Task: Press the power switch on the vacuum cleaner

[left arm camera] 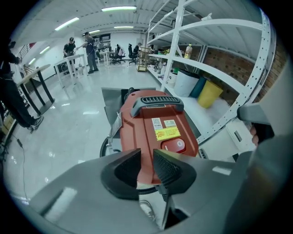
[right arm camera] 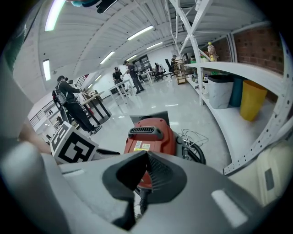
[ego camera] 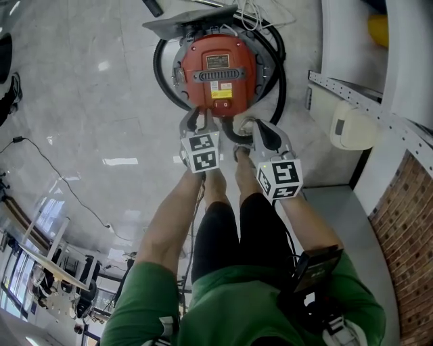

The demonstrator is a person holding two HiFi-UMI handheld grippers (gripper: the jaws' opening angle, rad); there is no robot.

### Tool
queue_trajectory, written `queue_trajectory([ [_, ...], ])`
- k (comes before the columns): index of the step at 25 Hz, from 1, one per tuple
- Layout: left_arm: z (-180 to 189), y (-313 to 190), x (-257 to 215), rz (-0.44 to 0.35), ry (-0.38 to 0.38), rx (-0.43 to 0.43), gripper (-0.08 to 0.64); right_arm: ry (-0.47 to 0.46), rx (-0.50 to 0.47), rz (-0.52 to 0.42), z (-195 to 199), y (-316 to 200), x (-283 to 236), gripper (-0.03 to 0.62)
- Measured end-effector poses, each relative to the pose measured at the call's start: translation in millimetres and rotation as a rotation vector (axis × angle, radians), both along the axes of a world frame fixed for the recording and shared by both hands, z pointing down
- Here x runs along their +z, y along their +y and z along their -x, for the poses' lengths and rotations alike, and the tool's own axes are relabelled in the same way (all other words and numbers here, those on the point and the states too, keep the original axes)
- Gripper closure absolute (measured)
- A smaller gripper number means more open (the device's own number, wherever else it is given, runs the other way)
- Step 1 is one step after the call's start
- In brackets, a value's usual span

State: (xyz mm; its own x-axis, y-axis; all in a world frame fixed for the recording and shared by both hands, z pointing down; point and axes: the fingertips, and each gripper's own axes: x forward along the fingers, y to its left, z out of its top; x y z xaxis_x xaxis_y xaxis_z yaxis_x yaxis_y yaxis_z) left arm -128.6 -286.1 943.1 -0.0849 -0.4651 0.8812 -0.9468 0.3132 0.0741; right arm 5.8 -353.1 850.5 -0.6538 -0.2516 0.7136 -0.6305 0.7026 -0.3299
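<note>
Hovering at 6 o'clock of the red hard-plastic vacuum cleaner (ego camera: pixel 218 71) on the floor (ego camera: pixel 101 101): left gripper (ego camera: pixel 200 123) slightly parted, right gripper (ego camera: pixel 245 128) clenched, both empty. Its red oval rocker switch (left arm camera: pixel 174 145) is looking stiff; press with a jaw tip.

A glossy pale floor (ego camera: pixel 81 101) spreads out to the left, and a thin black cable (ego camera: pixel 61 179) trails across it. On the right, white shelving (left arm camera: pixel 215 71) stands against a brick wall (ego camera: pixel 406 209). Its low shelf holds a yellow bin (left arm camera: pixel 209 93), a teal bin (left arm camera: pixel 198 87) and a white bin (left arm camera: pixel 185 82) in a row. A bottle (left arm camera: pixel 187 50) stands on the shelf above. Far off, people (left arm camera: pixel 90 45) stand at tables under ceiling light strips (left arm camera: pixel 119 8).
</note>
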Motion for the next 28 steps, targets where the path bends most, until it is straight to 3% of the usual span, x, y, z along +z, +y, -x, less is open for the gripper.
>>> queue_trajectory([
  [9, 4, 12, -63, -0.043, -0.093, 0.007, 0.511, -0.042, -0.043, -0.06, 4, -3, -56, 0.589],
  [21, -6, 24, -205, -0.219, -0.261, 0.083, 0.552, -0.111, -0.139, -0.12, 2, 12, -144, 0.589],
  [28, -9, 37, -276, -0.318, -0.298, 0.042, 0.552, -0.155, -0.137, -0.182, -2, 12, -198, 0.589],
])
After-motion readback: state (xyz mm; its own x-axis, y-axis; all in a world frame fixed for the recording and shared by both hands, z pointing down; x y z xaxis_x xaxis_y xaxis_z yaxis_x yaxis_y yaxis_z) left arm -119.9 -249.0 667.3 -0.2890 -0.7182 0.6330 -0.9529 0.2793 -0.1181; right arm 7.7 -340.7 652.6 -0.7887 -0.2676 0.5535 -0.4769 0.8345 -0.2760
